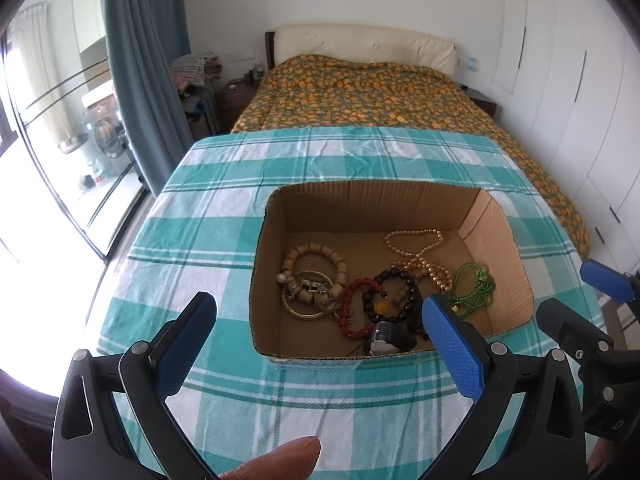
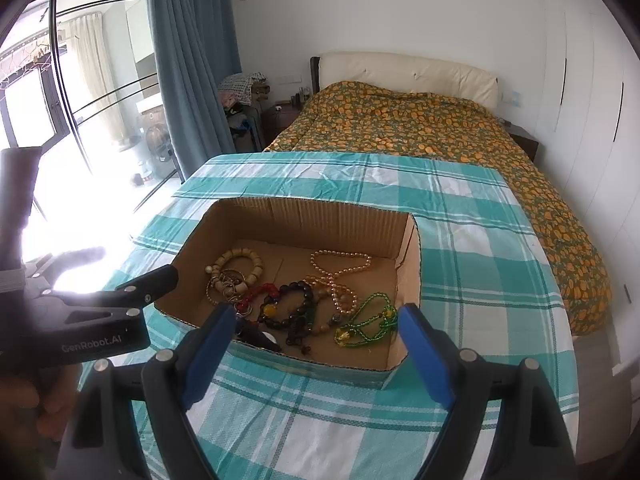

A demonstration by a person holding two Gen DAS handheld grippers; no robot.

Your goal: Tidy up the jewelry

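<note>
While both grippers hang wide apart and hold nothing, the open brown cardboard box (image 1: pixel 500 216) sits just past the left gripper (image 1: pixel 320 316) and right gripper (image 2: pixel 316 316) fingertips, with the bead bracelets and necklaces (image 2: pixel 304 300) piled inside.

Home bedroom: made bed (image 1: pixel 360 92), curtain (image 1: pixel 144 60), white wardrobe doors (image 1: pixel 580 100).
</note>
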